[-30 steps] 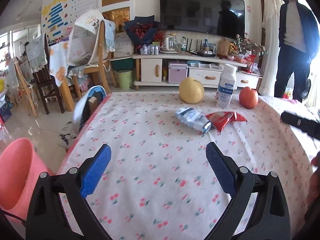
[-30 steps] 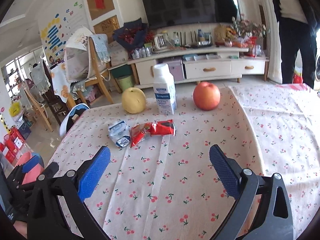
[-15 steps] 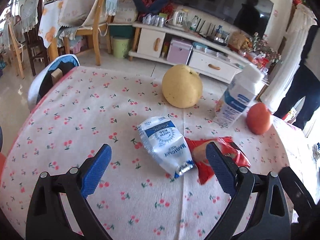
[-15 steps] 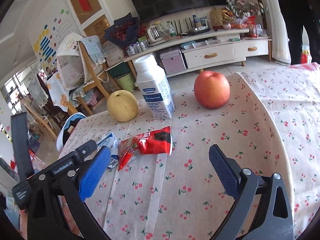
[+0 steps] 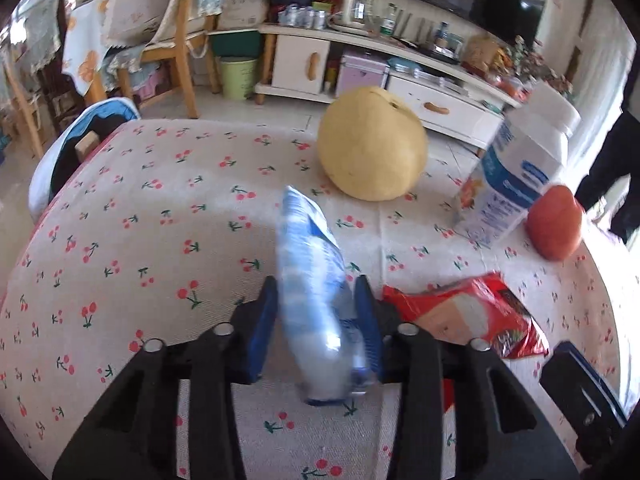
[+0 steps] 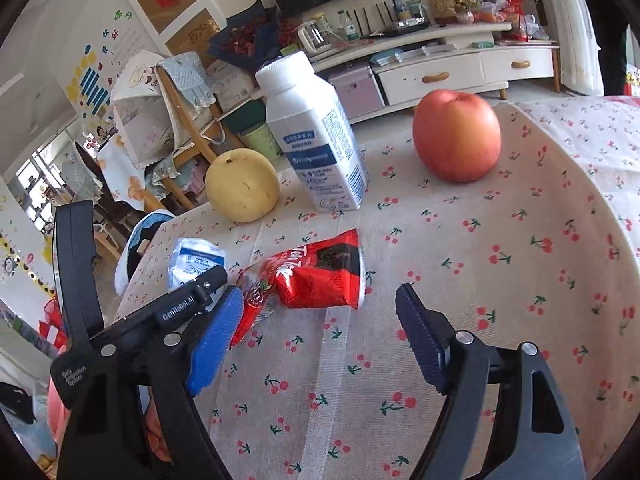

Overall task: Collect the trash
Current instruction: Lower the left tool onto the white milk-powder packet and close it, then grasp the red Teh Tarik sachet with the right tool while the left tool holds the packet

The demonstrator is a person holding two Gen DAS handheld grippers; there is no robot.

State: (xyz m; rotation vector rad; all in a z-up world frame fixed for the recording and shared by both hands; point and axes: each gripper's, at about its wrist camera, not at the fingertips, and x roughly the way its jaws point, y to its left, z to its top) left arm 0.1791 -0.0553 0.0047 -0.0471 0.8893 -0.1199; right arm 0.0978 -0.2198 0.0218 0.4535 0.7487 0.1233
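Blue-white wrapper [image 5: 310, 280] crumpled, upright, squeezed as left claw [image 5: 316, 332] closes; right claw [image 6: 316, 344] wide, closing, empty, nr red wrapper [image 6: 316, 276]

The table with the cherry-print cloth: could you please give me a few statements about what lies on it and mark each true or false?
1. The blue-and-white wrapper sits between the left gripper fingers. True.
2. The red wrapper is lifted clear of the tablecloth. False: it lies on the cloth, ahead of the closing right gripper, not between its fingers.
3. The milk bottle lies on its side. False: it stands upright.
4. The bottle stands between the yellow pear and the red apple. True.
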